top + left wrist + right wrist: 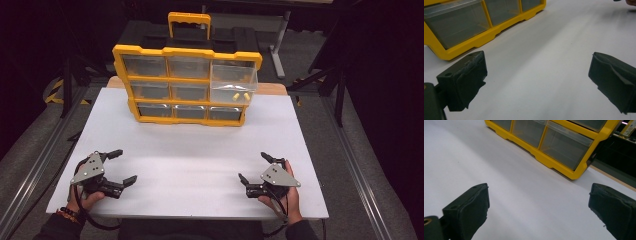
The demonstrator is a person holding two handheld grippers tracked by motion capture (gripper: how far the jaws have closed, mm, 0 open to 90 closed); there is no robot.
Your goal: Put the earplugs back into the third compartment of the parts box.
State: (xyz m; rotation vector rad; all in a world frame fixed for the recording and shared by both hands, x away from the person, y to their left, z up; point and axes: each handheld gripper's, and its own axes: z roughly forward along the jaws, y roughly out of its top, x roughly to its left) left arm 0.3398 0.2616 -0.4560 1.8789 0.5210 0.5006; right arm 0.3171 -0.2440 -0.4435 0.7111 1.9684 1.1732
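- The yellow organiser [186, 85] stands upright at the far end of the white table [190, 150]; I place everything else by it.
- It has a grid of clear drawers, three across and three down, with a yellow carry handle [189, 22] rising from its top.
- The top right drawer [234, 82] is pulled out toward me and juts past the organiser's front. Two small yellow pieces [241, 96] lie in it, close together near its front wall.
- The other drawers sit flush; I cannot tell what they hold.
- My left gripper [119, 167] rests on the table well in front of the organiser's left end, near the table's near edge. Its jaws stand wide apart with nothing between them.
- In the left gripper view, that gripper [536, 75] shows bare white table between its jaws, with the organiser's bottom row of drawers off to the upper left.
- My right gripper [256, 167] rests well in front of the organiser's right end, also near the near edge. Its jaws are spread wide and hold nothing.
- In the right gripper view, that gripper [537, 202] looks over bare table, with the organiser's lower right corner ahead and apart from the jaws.
- Neither gripper touches the organiser or the drawer that is out.
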